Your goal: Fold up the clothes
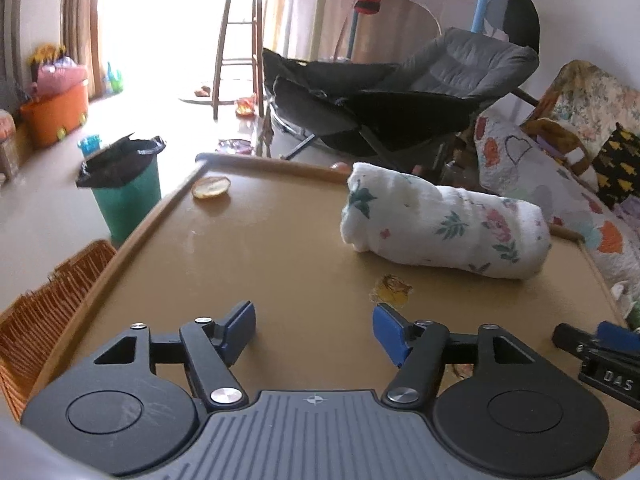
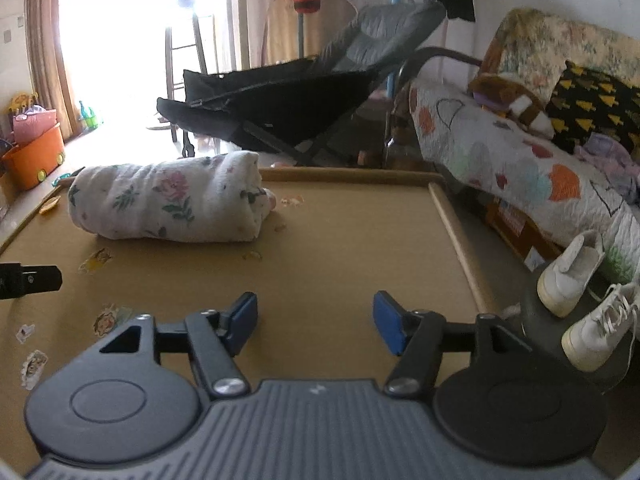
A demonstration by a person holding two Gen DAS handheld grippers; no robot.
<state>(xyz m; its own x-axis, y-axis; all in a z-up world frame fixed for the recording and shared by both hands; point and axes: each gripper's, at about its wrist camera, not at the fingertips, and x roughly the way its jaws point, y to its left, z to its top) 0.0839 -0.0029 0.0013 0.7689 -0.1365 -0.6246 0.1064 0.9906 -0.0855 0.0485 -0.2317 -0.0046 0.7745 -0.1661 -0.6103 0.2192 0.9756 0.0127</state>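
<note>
A white cloth with a flower print [image 1: 444, 226] lies rolled into a thick bundle on the far right part of the tan table [image 1: 280, 248]. My left gripper [image 1: 314, 330] hovers open over the near table edge, well short of the bundle, nothing between its blue pads. In the right wrist view the same rolled cloth [image 2: 168, 204] lies at the far left of the table [image 2: 340, 248]. My right gripper [image 2: 315, 320] is open and empty above bare tabletop. The right gripper's tip [image 1: 592, 344] shows at the left view's right edge.
A green bin with a black liner [image 1: 124, 188] and a wicker basket [image 1: 44, 320] stand left of the table. A dark folding chair [image 1: 400, 92] is behind it. A quilted sofa [image 2: 520, 160] and white sneakers [image 2: 580, 304] are at the right. Stickers [image 1: 391, 290] dot the tabletop.
</note>
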